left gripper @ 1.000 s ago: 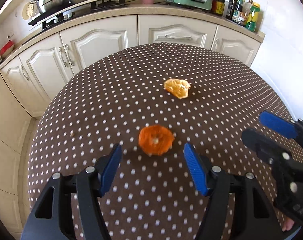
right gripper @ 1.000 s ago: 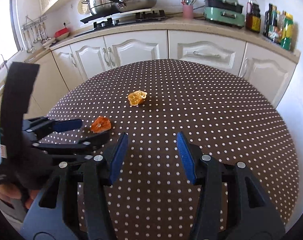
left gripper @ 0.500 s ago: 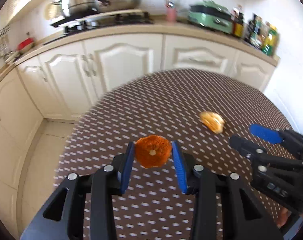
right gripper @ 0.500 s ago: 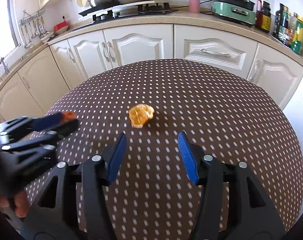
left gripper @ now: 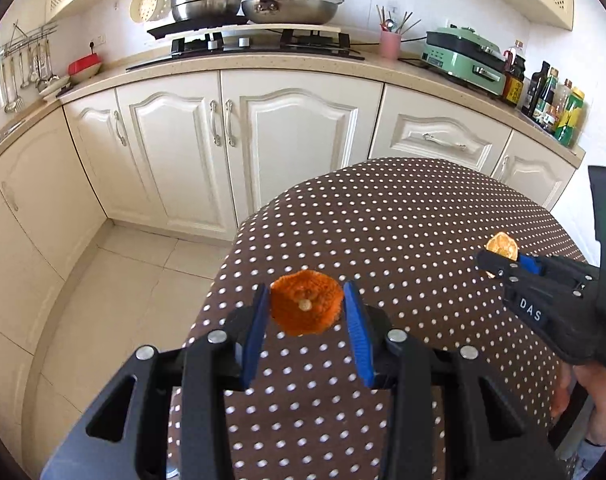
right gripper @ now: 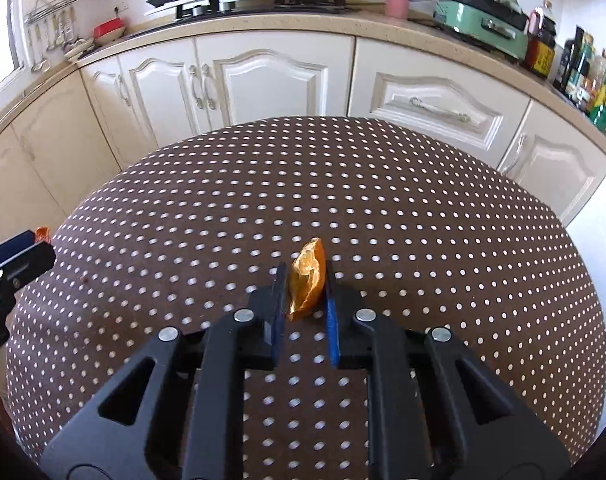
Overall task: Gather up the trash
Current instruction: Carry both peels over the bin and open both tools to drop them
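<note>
Was mid-pickup on the trash run, both bits of peel already off the polka-dot table (right gripper: pixel 383 208) and nowhere to dump them in sight yet, so next up probably meant carrying both over to a bin without loosening either squeeze. Left gripper (left gripper: pixel 306 307) clenched on the round orange peel (left gripper: pixel 305 306), blue pads pressed to either side, held up over the table's near edge with the floor tiles showing beyond. Right gripper (right gripper: pixel 305 280) pinched tight on the paler peel scrap (right gripper: pixel 307 278), folded up thin between the pads, jaws just closing in that last half second; also visible off to the right from the left wrist camera with the scrap poking out the tip. Compared with a second ago: back then both peels lay flat on the cloth, jaws wide and empty, the round one just ahead of the left pads, the scrap further out mid-table
</note>
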{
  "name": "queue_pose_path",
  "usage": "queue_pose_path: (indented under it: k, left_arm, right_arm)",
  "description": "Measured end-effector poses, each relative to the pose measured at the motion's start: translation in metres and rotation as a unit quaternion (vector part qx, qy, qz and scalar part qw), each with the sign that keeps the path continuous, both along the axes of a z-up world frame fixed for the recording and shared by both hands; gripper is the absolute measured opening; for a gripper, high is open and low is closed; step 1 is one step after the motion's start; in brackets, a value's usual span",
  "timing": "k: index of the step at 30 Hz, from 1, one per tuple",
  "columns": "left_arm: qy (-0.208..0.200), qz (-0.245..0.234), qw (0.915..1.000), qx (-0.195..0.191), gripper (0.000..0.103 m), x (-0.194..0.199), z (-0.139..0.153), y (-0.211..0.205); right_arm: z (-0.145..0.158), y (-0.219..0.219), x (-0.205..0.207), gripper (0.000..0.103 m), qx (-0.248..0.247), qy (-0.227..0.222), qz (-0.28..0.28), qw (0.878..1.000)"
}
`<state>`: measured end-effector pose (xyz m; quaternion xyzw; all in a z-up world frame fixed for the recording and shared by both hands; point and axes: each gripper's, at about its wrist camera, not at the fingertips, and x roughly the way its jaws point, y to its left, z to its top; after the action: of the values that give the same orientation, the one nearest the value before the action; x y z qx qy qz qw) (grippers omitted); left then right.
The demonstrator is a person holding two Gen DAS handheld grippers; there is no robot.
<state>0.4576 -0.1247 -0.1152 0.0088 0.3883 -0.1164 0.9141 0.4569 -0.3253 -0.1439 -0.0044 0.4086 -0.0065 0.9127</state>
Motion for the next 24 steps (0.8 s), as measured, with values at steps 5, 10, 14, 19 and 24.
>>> queue_pose_path:
  k: [5, 10, 14, 19, 24]
  left_arm:
    - [-0.003, -0.004, 0.9998, -0.017, 0.037, -0.016, 0.005, 0.024]
    - [-0.005, 0.001, 0.9994, -0.035, 0.037, -0.039, 0.006, 0.064]
    - [-0.005, 0.016, 0.9985, -0.052, 0.037, -0.061, 0.003, 0.112]
    - [-0.001, 0.052, 0.9967, -0.062, 0.037, -0.087, -0.008, 0.181]
    - [0.011, 0.095, 0.9935, -0.062, 0.037, -0.111, -0.033, 0.253]
  right_arm:
    - [0.011, 0.032, -0.019, 0.017, -0.005, -0.018, 0.028, 0.999]
    - [0.029, 0.074, -0.046, 0.017, 0.022, -0.038, 0.066, 0.997]
    - [0.039, 0.126, -0.069, 0.017, 0.046, -0.049, 0.113, 0.991]
    - [0.040, 0.206, -0.091, 0.017, 0.080, -0.049, 0.180, 0.979]
    - [0.021, 0.288, -0.104, 0.017, 0.119, -0.025, 0.232, 0.965]
